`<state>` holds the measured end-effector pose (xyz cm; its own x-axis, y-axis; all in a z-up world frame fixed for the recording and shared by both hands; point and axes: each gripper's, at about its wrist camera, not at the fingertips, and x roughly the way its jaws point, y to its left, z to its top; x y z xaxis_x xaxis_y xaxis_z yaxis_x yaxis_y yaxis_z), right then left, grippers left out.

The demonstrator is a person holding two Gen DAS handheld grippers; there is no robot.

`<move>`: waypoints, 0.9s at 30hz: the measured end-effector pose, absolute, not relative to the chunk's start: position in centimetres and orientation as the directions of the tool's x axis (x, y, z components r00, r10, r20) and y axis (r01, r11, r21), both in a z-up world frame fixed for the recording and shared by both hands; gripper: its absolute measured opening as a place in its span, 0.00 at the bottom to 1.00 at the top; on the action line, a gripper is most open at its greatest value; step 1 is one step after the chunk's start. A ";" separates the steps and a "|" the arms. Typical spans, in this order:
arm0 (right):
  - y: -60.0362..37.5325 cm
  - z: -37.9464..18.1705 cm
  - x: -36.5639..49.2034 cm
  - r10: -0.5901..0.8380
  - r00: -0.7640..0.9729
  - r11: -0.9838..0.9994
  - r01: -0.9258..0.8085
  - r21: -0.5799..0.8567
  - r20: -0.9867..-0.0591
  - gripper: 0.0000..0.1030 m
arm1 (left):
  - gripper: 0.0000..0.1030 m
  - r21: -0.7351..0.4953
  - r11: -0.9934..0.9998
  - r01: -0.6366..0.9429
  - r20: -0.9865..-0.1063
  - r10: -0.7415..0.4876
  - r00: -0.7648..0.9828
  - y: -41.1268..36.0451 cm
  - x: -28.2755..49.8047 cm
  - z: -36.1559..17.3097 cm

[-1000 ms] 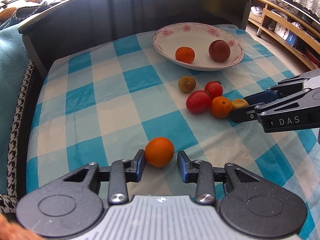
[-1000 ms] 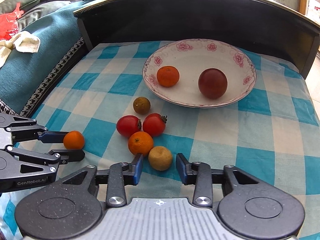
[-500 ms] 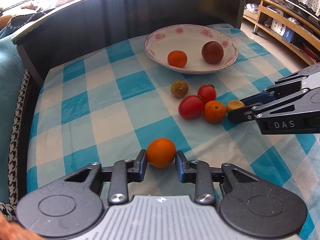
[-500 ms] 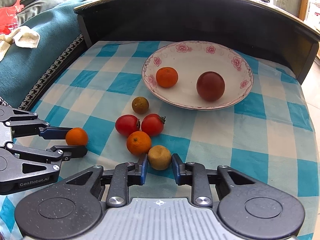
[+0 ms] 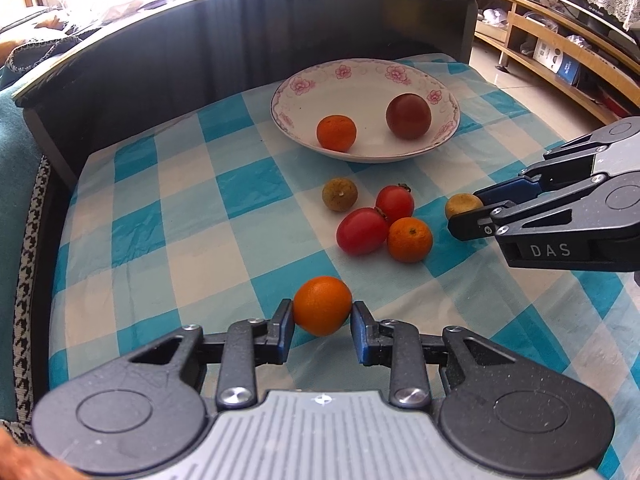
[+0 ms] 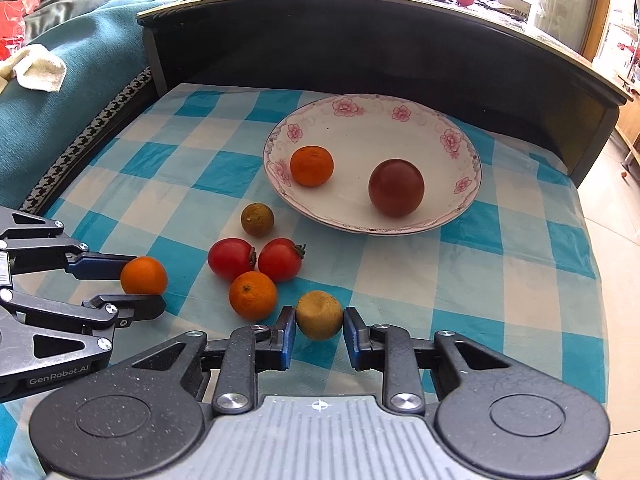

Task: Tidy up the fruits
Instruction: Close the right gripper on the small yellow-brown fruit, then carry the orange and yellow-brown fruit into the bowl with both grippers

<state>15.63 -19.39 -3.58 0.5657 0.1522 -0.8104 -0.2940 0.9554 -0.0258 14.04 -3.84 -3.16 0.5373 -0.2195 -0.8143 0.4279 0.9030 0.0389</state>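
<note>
My left gripper is shut on an orange tangerine, held just above the checked cloth; the right wrist view shows the same tangerine between the left fingers. My right gripper is shut on a small yellow-brown fruit, also seen from the side as the brown fruit. A flowered white bowl at the back holds a tangerine and a dark red fruit. On the cloth between lie two red tomatoes, a tangerine and a greenish-brown fruit.
A dark curved board walls the back of the blue-and-white checked cloth. A teal blanket lies on the left. Wooden shelves stand beyond the right edge, where the floor drops away.
Both grippers have closed on their fruits: the left on the tangerine, the right on the yellow-brown fruit. Both have since risen slightly, lifting the fruits off the cloth.
</note>
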 end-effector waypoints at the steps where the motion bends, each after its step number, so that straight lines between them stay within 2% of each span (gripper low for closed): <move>1: -19.4 -3.5 15.6 0.149 0.568 0.955 -0.294 -0.031 -0.809 0.20 | 0.38 0.040 0.903 0.428 -0.813 -0.220 0.539 -3.9 14.0 -3.1; 27: -19.9 -1.3 16.3 0.094 0.635 0.964 -0.249 -0.089 -0.767 0.20 | 0.38 0.045 0.900 0.433 -0.762 -0.249 0.597 -6.6 16.1 -0.8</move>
